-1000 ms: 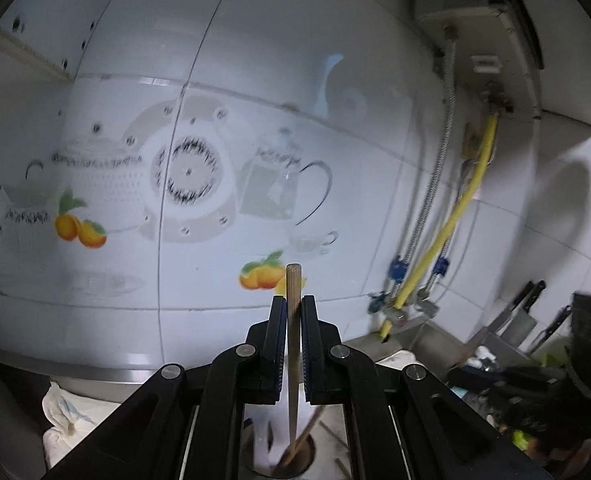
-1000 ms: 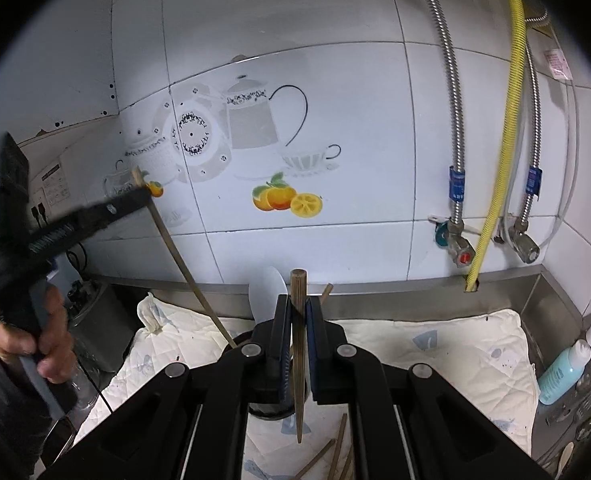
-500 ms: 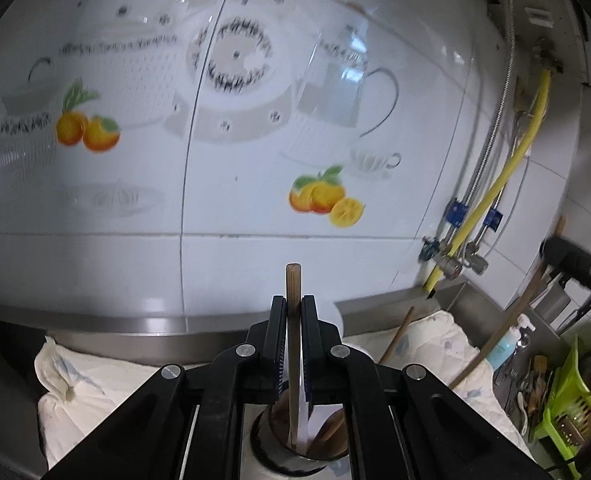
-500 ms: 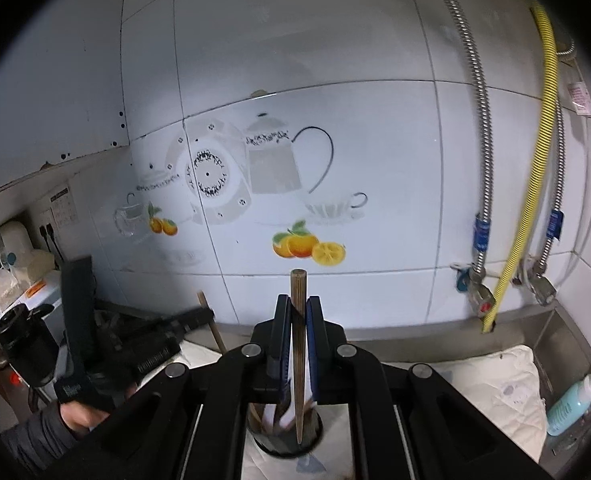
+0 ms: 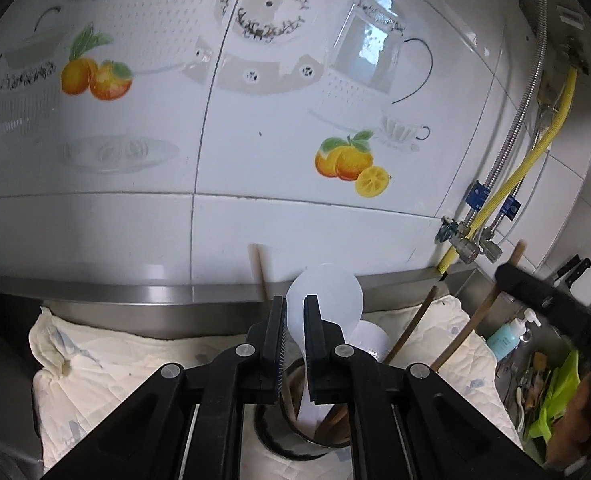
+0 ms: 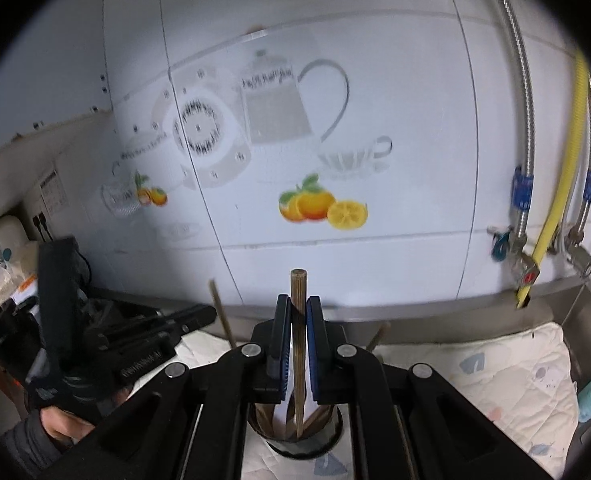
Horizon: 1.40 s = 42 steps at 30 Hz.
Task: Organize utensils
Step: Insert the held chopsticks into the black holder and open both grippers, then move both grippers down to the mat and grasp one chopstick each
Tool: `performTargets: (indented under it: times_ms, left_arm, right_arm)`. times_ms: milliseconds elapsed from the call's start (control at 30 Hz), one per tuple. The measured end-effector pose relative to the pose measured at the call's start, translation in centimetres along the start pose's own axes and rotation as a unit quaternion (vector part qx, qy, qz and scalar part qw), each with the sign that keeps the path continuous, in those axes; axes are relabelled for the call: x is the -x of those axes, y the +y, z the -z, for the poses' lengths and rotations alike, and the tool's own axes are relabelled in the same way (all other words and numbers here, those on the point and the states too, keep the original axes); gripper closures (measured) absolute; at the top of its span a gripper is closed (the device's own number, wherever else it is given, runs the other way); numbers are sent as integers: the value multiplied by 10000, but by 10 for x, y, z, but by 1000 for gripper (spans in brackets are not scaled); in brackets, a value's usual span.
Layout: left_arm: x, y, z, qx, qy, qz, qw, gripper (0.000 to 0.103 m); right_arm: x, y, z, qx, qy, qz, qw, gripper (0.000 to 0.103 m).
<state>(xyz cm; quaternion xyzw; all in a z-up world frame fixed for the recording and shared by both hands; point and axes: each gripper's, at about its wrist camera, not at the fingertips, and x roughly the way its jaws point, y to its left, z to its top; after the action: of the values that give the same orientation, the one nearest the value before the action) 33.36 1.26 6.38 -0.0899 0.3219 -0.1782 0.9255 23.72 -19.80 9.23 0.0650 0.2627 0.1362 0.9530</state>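
Pinching upright chopstick (image 6: 297, 344), right gripper (image 6: 297, 320) above holder (image 6: 295, 436).

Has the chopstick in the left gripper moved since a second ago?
Yes. It has left the left gripper, whose jaws are now apart and empty, and seems to stand in the holder below the orange decal.

Holder (image 5: 283, 446) base and most of its rim hidden behind left gripper (image 5: 293, 316) linkage; same in right view. Chopstick (image 6: 297, 344) lower tip lost inside the holder. Green rack (image 5: 555, 396) cut by frame edge, contents too small to identify. Wall motifs motion-blurred in right view.
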Motion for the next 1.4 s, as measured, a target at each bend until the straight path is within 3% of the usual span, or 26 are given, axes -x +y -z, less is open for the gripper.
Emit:
performTargets:
  times_ms: [133, 167, 367, 1067, 1400]
  left_arm:
    - [2, 2, 2, 92, -29, 24, 10000, 64]
    - [5, 2, 3, 95, -63, 31, 9999, 63]
    - [14, 1, 6, 9, -76, 23, 10000, 62]
    - [38, 13, 51, -67, 272, 188, 9994, 62]
    - [33, 13, 67, -39, 534, 320, 9981, 62]
  right_arm:
    - [-7, -2, 7, -18, 196, 2, 9998, 93]
    - [-9, -2, 8, -27, 241, -31, 9997, 93]
    - [-9, -2, 12, -15, 368, 70, 9993, 92]
    - [26, -29, 16, -250, 188, 301, 9991, 89]
    - [-1, -69, 53, -216, 908, 579, 9940, 89]
